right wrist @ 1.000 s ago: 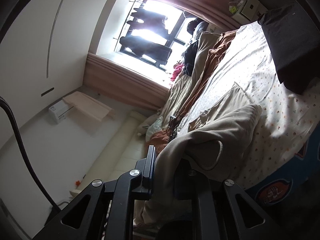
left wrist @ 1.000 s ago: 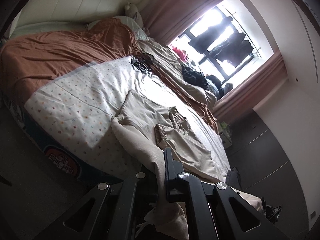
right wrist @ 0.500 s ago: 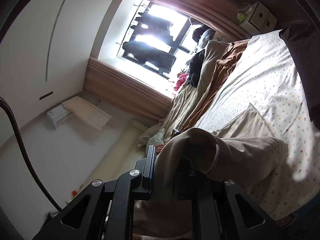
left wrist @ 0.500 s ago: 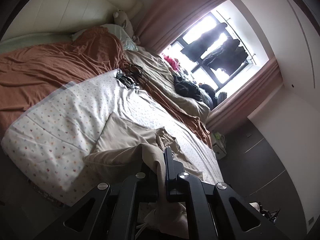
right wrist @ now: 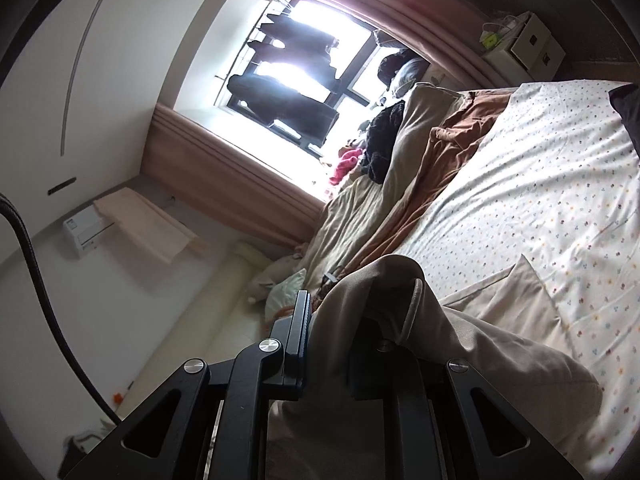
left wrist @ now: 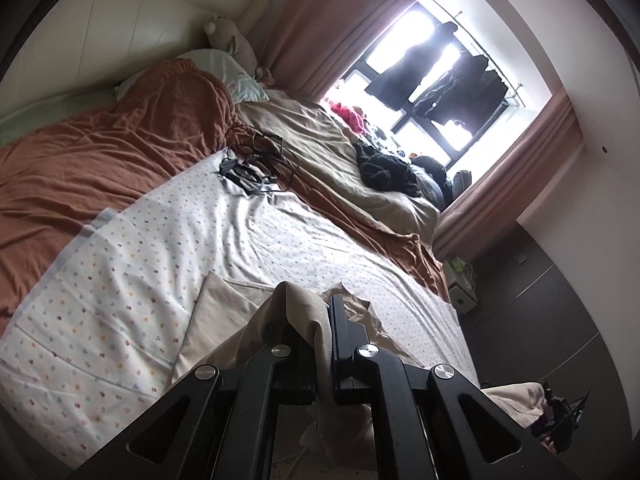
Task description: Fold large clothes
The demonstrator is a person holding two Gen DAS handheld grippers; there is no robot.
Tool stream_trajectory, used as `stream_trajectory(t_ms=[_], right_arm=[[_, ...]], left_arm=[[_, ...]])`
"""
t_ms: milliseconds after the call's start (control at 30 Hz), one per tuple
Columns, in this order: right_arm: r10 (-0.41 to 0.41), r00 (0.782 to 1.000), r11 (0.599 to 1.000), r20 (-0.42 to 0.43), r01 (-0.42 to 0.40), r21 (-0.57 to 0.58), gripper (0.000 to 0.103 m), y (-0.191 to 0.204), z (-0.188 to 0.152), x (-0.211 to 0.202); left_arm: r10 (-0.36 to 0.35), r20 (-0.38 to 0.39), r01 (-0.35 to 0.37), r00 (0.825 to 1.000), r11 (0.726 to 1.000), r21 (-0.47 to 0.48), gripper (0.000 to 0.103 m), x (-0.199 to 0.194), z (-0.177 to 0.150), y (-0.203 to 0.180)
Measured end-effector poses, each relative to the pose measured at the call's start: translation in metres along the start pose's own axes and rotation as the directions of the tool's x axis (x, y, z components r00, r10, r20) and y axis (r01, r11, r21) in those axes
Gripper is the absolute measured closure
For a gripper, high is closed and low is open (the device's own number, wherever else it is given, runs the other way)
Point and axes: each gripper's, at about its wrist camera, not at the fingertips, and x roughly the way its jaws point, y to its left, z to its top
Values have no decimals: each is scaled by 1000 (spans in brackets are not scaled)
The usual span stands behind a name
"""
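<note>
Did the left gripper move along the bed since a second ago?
Yes. The left gripper, shut on the beige garment, has moved toward the tangle of black cables on the white dotted bedsheet, which now looks nearer.

beige garment (left wrist: pixel 224 320), white sheet (left wrist: pixel 160 248) w/ small multicolour dots, rust-brown blanket (left wrist: pixel 100 152).

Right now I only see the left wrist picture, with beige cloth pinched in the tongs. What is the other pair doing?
Observer: The right tongs are shut on a thick fold of the beige garment, which drapes over them.
Operator: Is anything on the bed hidden from me?
Observer: A dark thing lies at the edge of the patterned sheet.
Operator: And on the wall?
Observer: A white wall unit has a beige cloth draped over it.
</note>
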Motion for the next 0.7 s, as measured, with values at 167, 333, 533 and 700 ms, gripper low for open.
stream_trajectory(t_ms=[167, 333, 533, 700], right_arm=[[-34, 999, 999, -31, 34, 8, 88, -19, 7, 34], [-73, 995, 997, -61, 73, 6, 88, -36, 12, 68], [-128, 986, 991, -104, 132, 26, 88, -63, 11, 108], [-170, 976, 984, -133, 176, 31, 88, -87, 7, 136]], left_arm=[[39, -44, -39, 998, 999, 10, 99, 44, 15, 9], [80, -94, -76, 992, 996, 47, 98, 87, 24, 18], [134, -164, -126, 977, 990, 58, 98, 139, 23, 40], [164, -208, -159, 964, 986, 41, 98, 176, 17, 63]])
